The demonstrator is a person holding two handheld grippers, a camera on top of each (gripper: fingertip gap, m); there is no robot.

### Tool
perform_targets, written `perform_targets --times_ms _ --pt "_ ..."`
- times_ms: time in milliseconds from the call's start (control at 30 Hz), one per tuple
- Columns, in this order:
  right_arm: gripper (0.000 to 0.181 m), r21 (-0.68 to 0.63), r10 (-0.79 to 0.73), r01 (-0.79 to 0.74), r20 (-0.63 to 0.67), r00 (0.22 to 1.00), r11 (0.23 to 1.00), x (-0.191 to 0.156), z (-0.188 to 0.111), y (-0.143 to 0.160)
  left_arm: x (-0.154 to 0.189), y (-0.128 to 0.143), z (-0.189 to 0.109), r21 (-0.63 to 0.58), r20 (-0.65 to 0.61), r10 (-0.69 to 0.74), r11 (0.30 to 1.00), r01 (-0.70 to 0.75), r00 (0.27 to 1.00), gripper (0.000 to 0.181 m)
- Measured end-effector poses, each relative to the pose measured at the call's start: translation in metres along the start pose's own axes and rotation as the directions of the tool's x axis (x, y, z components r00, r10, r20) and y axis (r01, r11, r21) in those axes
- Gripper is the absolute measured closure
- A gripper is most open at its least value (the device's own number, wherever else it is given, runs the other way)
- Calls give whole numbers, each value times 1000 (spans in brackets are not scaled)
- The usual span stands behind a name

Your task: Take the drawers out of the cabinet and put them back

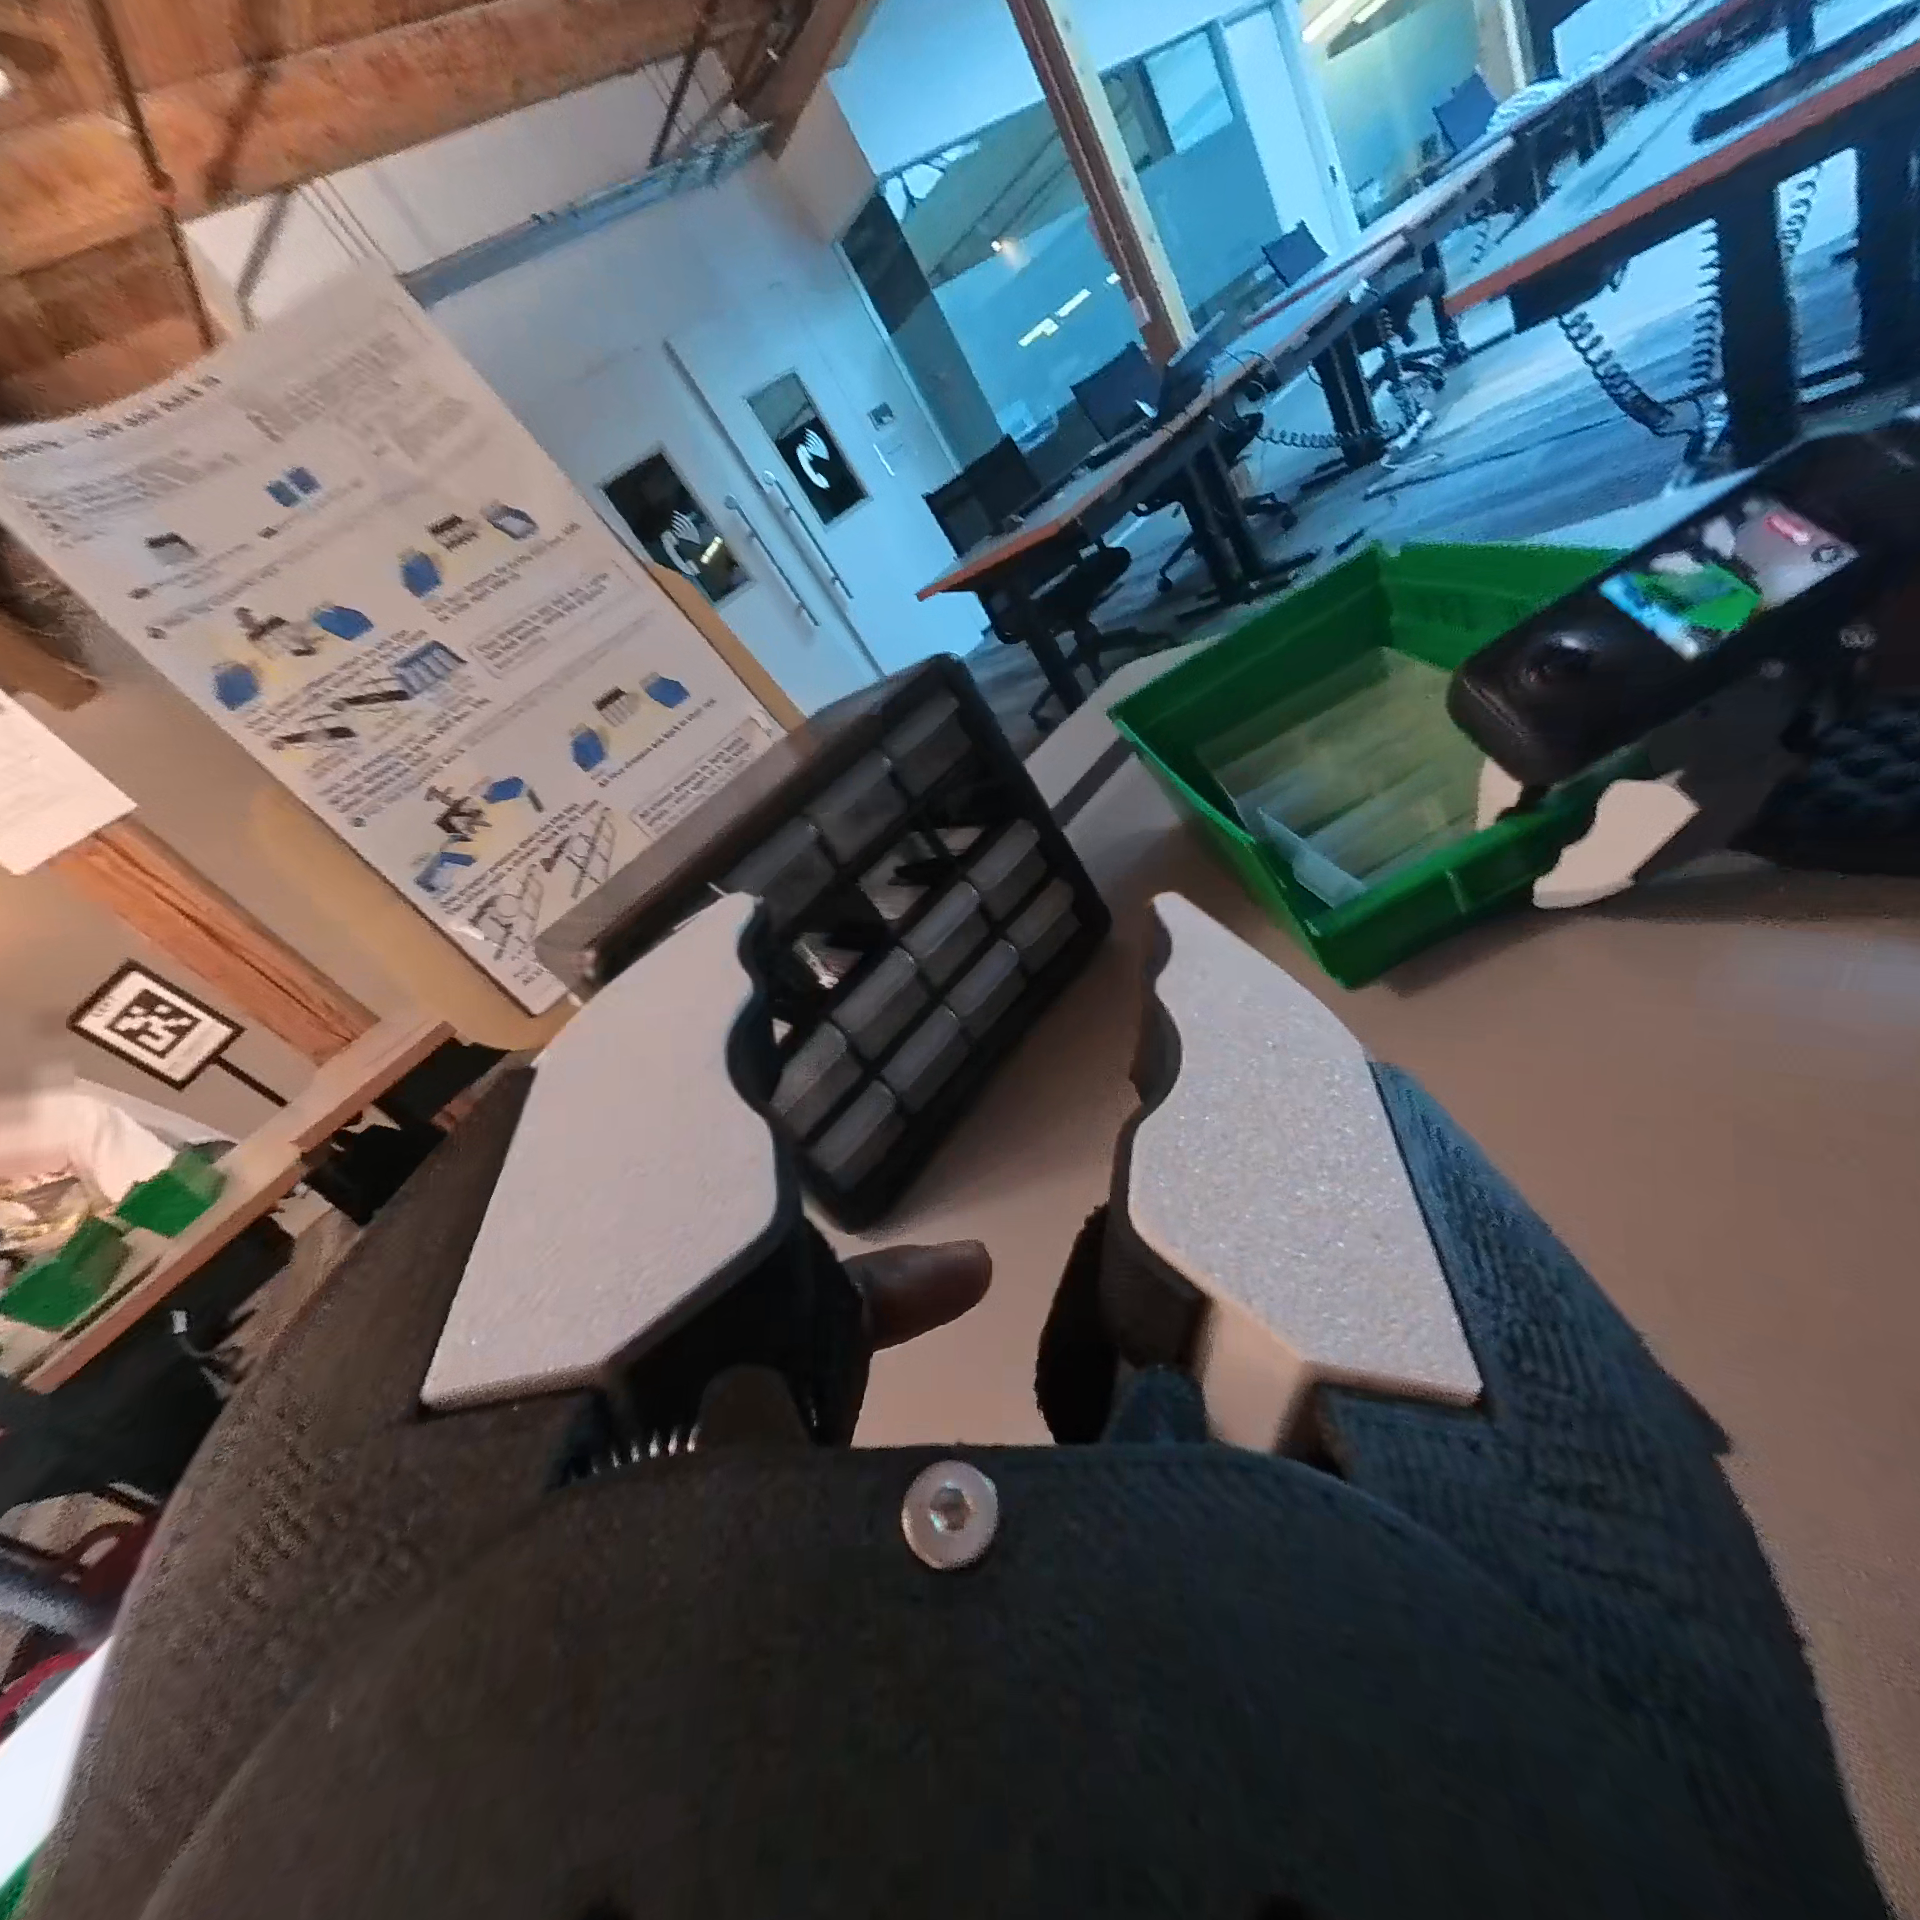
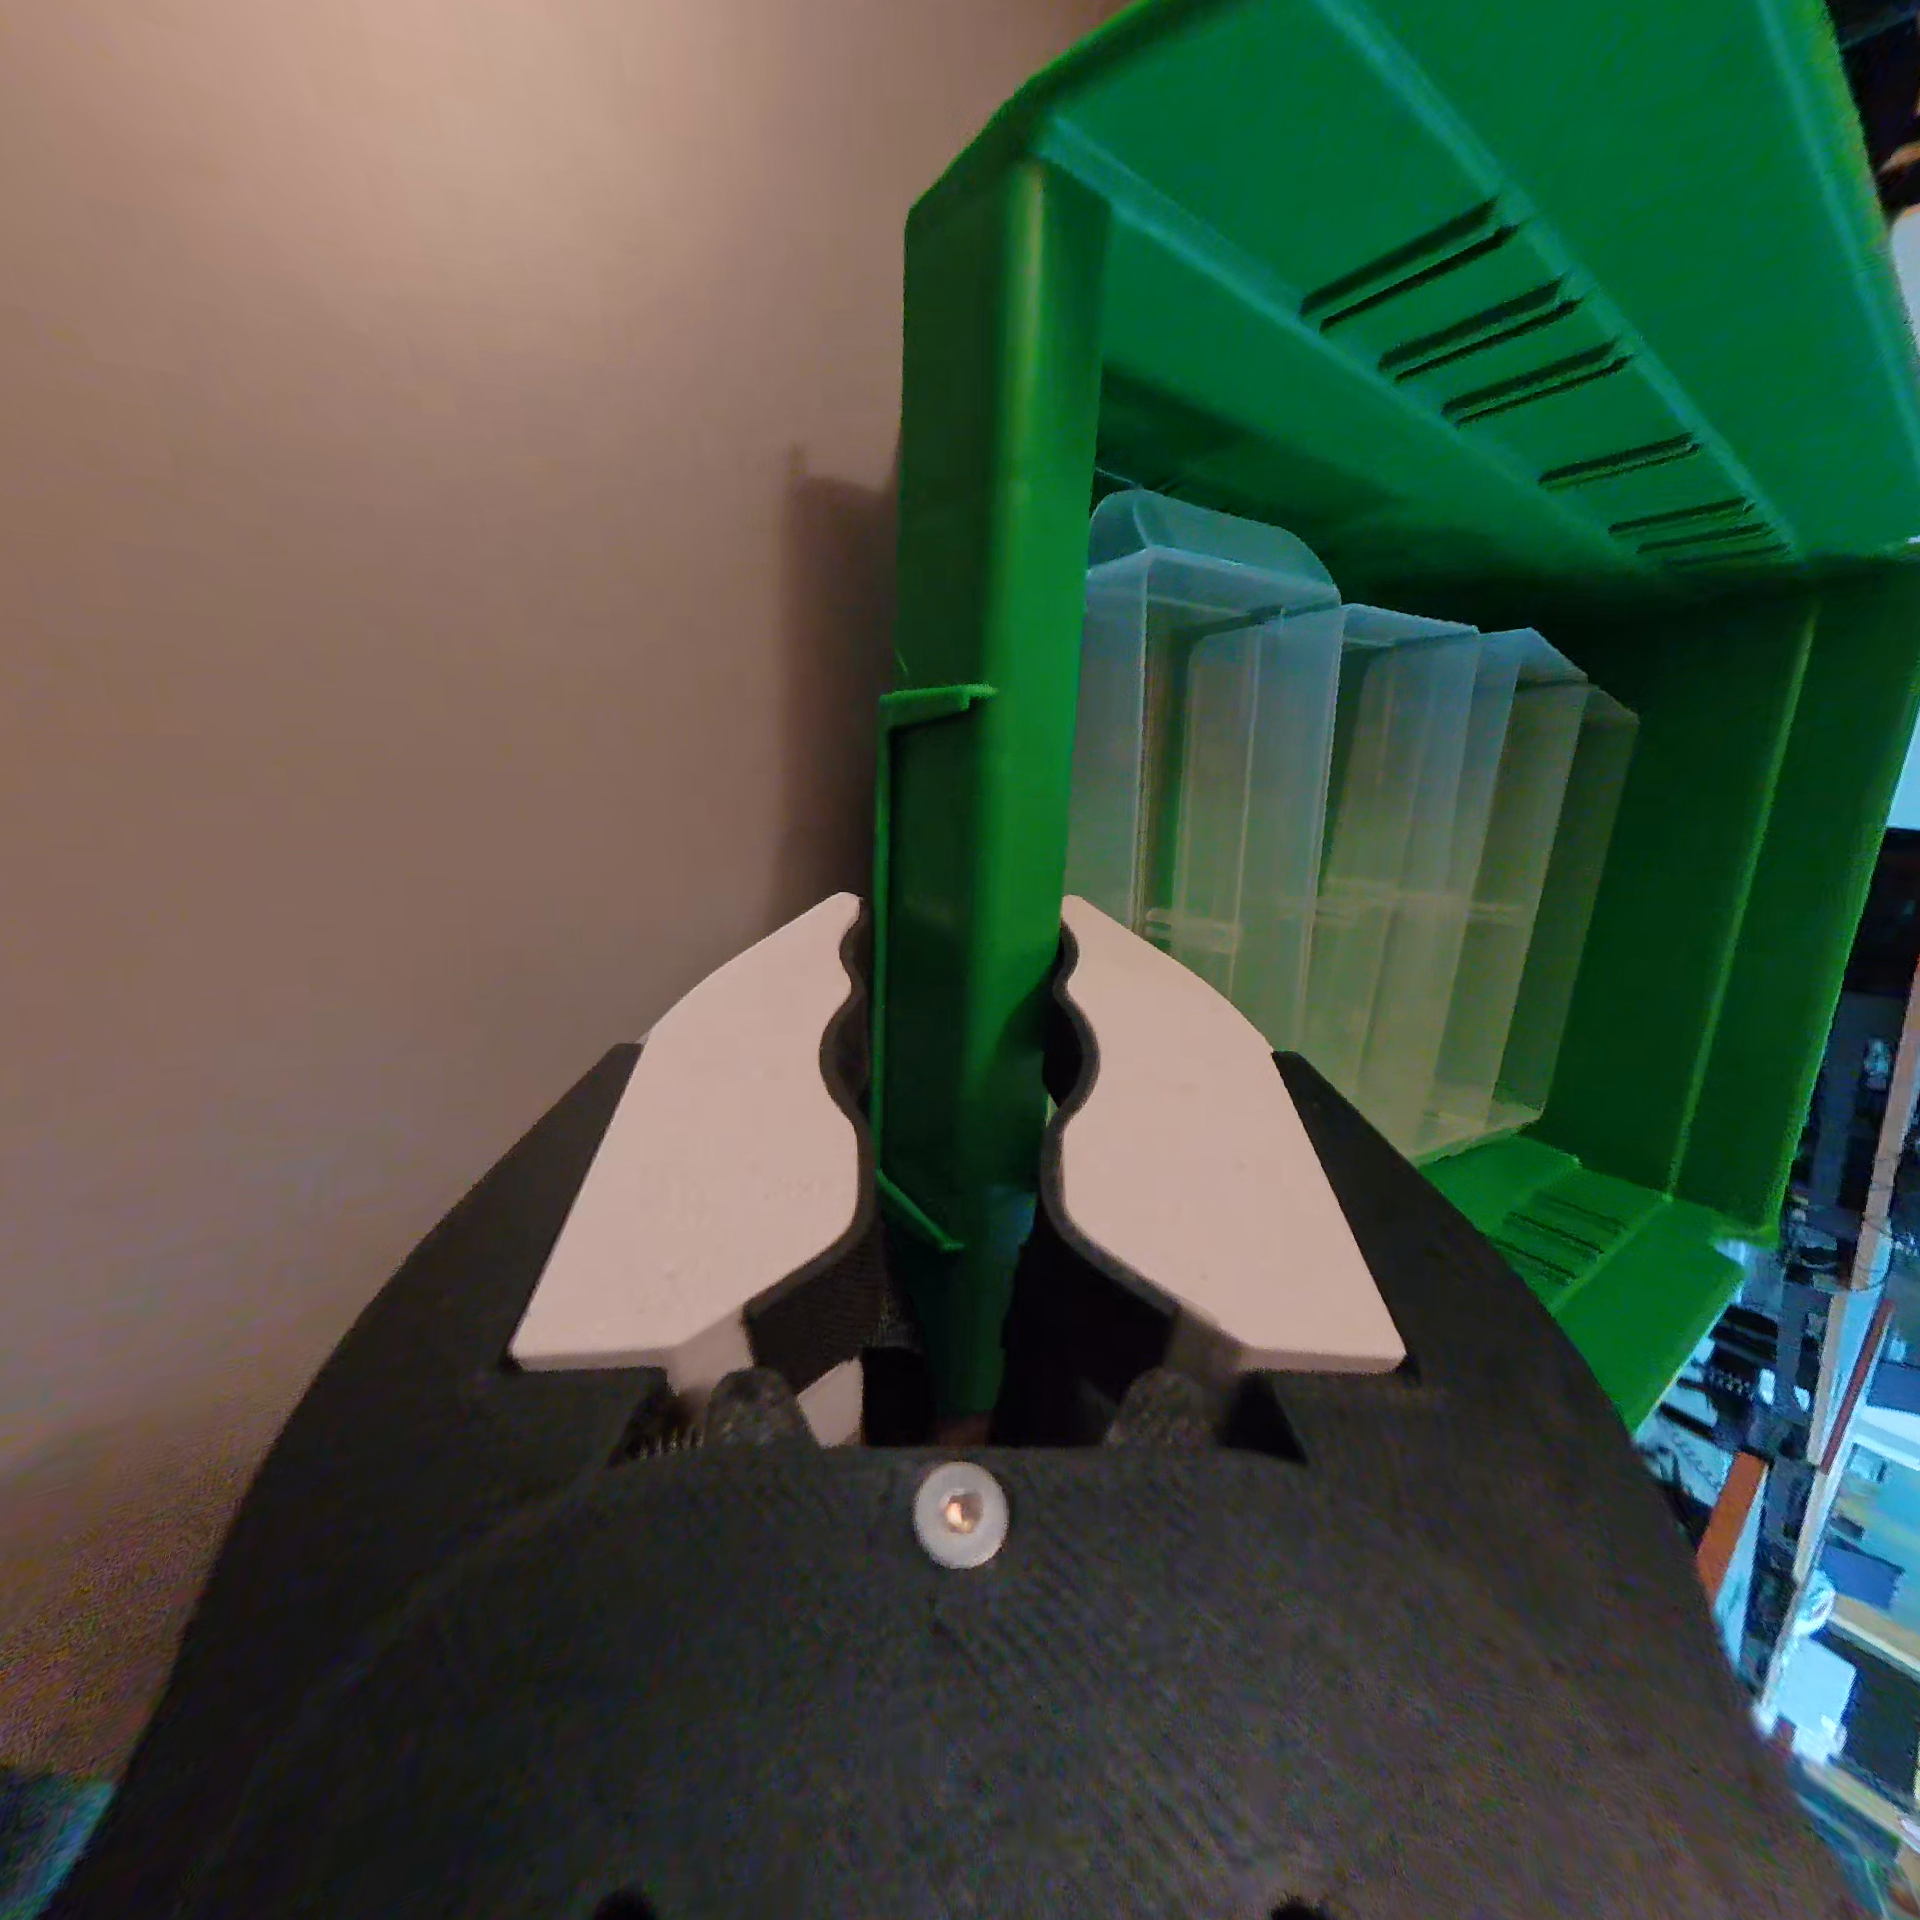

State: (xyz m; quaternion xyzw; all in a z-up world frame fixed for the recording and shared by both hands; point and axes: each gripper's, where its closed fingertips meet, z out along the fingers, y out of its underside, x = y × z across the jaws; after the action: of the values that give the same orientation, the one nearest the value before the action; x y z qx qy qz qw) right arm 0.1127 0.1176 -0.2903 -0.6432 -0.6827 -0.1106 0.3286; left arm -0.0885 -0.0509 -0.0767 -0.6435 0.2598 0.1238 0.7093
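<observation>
- The worktop [image 1: 1558, 1143] is the biggest thing. It fills the right side and middle of the left wrist view, and it carries the cabinet and the bin so both are easy to reach.
- The green bin [image 2: 987, 623] fills the right half of the right wrist view. I think it is there to keep the pulled-out drawers together.
- The right hand-held gripper [image 2: 961, 925] is pinching the bin's front wall, at the middle of the right wrist view. That grip probably holds the bin steady or moves it.
- The black cabinet [image 1: 914, 935] sits at the middle of the left wrist view, turned at a slant. Most of its slots look full, but a few near its middle look dark and empty.
- The left hand-held gripper [image 1: 956, 914] is spread wide and holds nothing. It points at the cabinet, so I think it is getting ready for a drawer.
- The clear drawers [image 2: 1351, 883] stand side by side inside the bin, at the right of the middle in the right wrist view.
- Hard to see: the left wrist view is blurry, so I cannot count the empty slots. The left finger [image 1: 623, 1143] hides the cabinet's near corner.
- The clear drawers blend together, so I cannot count them. The picture edge cuts off the bin's right side.
</observation>
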Motion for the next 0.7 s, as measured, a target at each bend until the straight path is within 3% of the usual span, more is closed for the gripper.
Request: perform_targets --times_ms 100,233,467,533,567,700 --pt "151 -36 -2 1 -26 1000 999 -9 -2 -16 -10 -3 -4 24 41 -19 1000 18 999 115" --pt "151 21 -1 1 -9 1000 1000 -35 -9 -51 -6 3 -3 16 26 -51 999 51 998 116" --pt "136 42 -5 6 -17 1000 999 -73 -20 -106 -11 17 -8 -3 40 -83 997 84 996 116" --pt "122 150 13 -18 38 999 989 -84 -33 -130 -16 16 -9 5 47 -101 995 101 994 116" --pt "124 235 35 -49 61 997 971 -86 -46 -144 -18 17 -10 9 50 -109 994 109 993 116" --pt "113 528 93 -199 221 971 826 -71 -107 -171 -22 26 -13 -3 66 -132 991 132 989 116"
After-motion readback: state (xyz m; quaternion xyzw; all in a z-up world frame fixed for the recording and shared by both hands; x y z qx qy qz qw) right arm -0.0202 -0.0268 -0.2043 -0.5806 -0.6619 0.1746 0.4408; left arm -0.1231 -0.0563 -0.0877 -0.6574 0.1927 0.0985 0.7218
